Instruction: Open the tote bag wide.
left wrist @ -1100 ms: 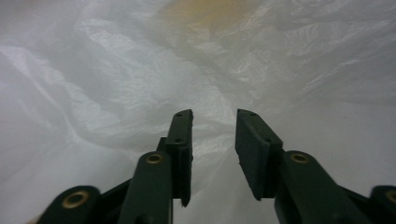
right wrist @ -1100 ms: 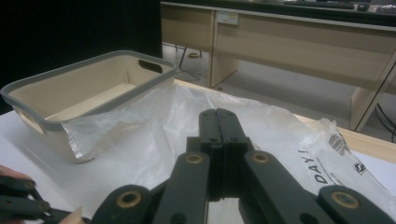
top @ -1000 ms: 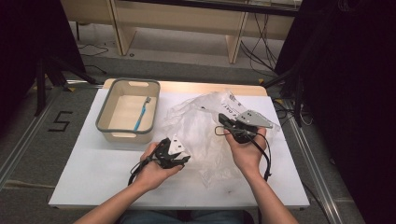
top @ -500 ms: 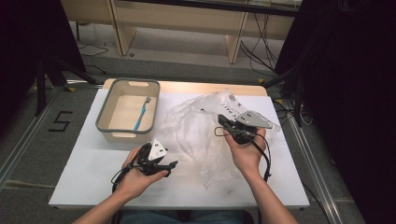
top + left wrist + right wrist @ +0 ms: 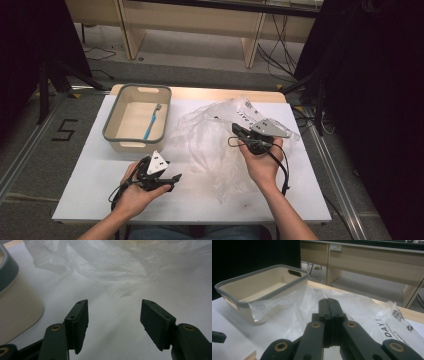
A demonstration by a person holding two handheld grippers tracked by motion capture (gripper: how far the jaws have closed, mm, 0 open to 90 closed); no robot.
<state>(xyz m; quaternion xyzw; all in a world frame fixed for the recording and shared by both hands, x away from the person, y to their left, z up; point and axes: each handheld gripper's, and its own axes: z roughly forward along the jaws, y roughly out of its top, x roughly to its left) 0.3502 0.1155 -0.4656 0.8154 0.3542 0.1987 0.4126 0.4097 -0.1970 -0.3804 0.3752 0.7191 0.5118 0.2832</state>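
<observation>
My left gripper rests low on the bench, fingers apart, aimed at the plastic bag's near edge for a pinch. My right gripper is over the bag, fingers together; whether film is caught, I cannot tell.

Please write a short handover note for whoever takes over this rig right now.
Left gripper: open, holding nothing, low over the bare table near the basket's front.
Right gripper: jaws shut, above the clear plastic bag; whether it pinches film I cannot tell.
Bag lies crumpled mid-table, its edge against the basket. A blue toothbrush lies in the basket.
Left to do: probably grip the bag's near edge with the left gripper.
</observation>
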